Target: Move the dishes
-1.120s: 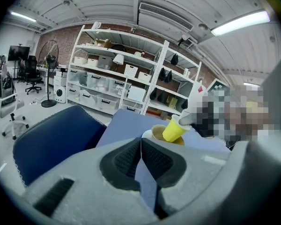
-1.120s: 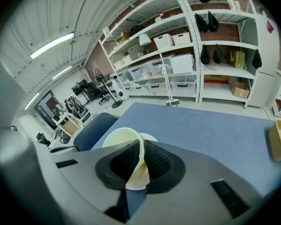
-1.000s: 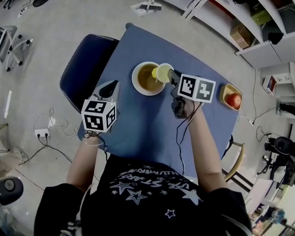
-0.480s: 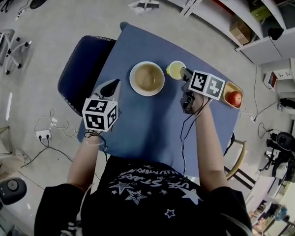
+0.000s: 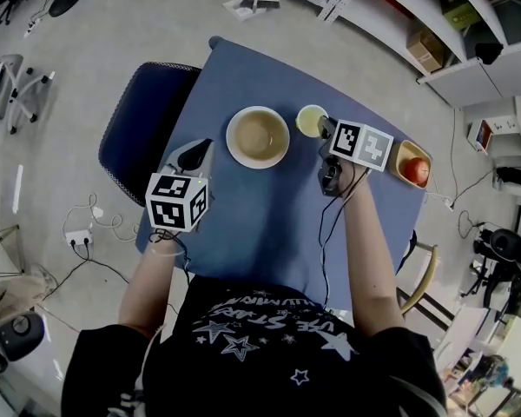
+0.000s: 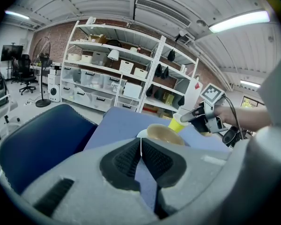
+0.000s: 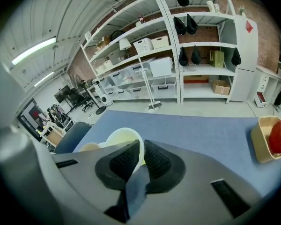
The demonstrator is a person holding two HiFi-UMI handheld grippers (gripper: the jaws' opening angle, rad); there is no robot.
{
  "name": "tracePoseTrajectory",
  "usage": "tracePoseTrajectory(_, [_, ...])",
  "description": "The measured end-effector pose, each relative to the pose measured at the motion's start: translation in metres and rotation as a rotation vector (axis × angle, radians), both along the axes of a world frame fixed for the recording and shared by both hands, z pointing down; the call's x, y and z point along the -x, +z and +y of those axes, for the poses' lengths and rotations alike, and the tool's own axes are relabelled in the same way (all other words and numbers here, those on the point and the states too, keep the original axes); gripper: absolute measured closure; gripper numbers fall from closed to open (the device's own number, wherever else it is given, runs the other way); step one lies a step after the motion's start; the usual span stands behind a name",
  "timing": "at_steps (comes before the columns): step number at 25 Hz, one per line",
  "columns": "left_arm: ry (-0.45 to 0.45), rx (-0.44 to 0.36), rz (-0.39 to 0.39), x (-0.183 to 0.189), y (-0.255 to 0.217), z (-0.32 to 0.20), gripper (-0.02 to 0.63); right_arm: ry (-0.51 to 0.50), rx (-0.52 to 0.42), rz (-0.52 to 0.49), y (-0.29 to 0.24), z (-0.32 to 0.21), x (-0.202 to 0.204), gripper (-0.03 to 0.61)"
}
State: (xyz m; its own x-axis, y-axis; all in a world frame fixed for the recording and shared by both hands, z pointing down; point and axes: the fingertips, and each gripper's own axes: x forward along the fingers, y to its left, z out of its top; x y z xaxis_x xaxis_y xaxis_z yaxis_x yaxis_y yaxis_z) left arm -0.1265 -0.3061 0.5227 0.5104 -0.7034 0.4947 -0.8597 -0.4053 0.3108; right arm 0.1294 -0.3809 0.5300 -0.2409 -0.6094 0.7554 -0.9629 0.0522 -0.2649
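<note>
A pale yellow cup (image 5: 310, 121) stands just right of a white bowl (image 5: 257, 136) with a tan inside, on the blue table (image 5: 269, 224). My right gripper (image 5: 323, 128) is shut on the cup's near rim; in the right gripper view the cup's wall (image 7: 123, 139) sits between the dark pads (image 7: 158, 161). Whether the cup rests on the table I cannot tell. My left gripper (image 5: 202, 146) hovers at the table's left edge, left of the bowl, shut with nothing in it. From the left gripper view the bowl (image 6: 165, 134) and cup (image 6: 178, 123) lie beyond its closed jaws.
A small wooden tray (image 5: 403, 159) holding a red apple (image 5: 416, 171) sits at the table's right edge, right of my right gripper. A dark blue chair (image 5: 143, 129) stands against the table's left side. Shelving lines the far wall.
My right gripper has carried the yellow cup from above the bowl's right rim out to the right, beside the bowl. The left gripper has stayed in place.
</note>
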Motion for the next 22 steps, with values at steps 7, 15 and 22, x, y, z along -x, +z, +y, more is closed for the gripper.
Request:
tracePoseTrajectory(7, [0.009,0.003,-0.006,-0.004,0.0,-0.001,0.59,-0.011,0.018,0.027,0.006,-0.002,-0.003,0.526])
tracePoseTrajectory(15, [0.005,0.004,-0.012,-0.002,-0.003,0.002,0.591,-0.032,-0.004,0.022,0.001,0.0,-0.002,0.388])
tracePoseTrajectory(22, [-0.008,-0.009,-0.014,0.0,-0.007,0.003,0.591,-0.027,-0.072,0.018,-0.025,0.006,-0.012,0.36])
